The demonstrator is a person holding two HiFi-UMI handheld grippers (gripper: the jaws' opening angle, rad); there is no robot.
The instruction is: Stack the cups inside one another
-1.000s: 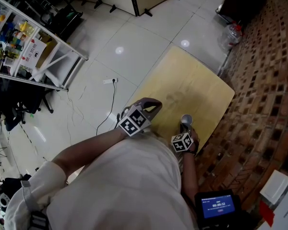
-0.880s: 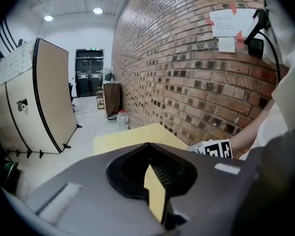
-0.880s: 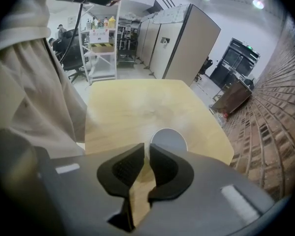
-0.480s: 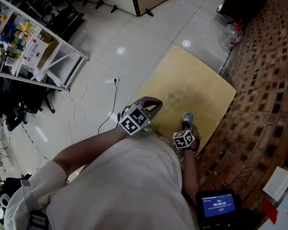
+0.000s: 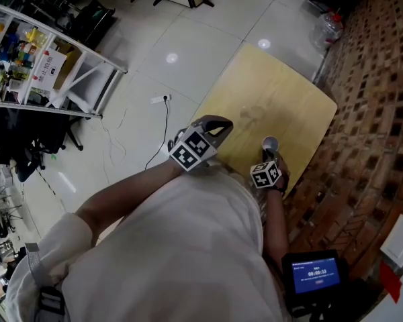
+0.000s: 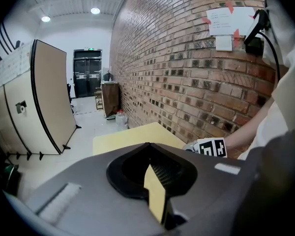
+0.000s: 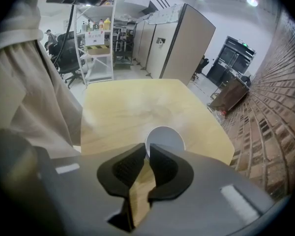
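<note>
A white cup (image 7: 165,138) stands upright on the yellow wooden table (image 5: 275,92), near its front right edge; the head view shows this cup (image 5: 269,143) from above. My right gripper (image 7: 148,154) is shut on the cup's near rim, one jaw inside and one outside. In the head view the right gripper (image 5: 269,158) sits just in front of the cup. My left gripper (image 5: 218,127) hovers over the table's left front edge, shut with nothing in it. In its own view the left gripper (image 6: 150,163) shows its jaws closed together.
A brick wall (image 5: 369,113) runs along the table's right side. White tiled floor with a cable (image 5: 162,113) lies to the left, with a metal shelf rack (image 5: 47,59) beyond. A small blue screen (image 5: 316,275) sits low at the right. A water bottle (image 5: 330,25) stands past the table's far corner.
The head view has shifted slightly, so everything sits a bit higher in the picture. Both grippers and the cup keep their places on the table.
</note>
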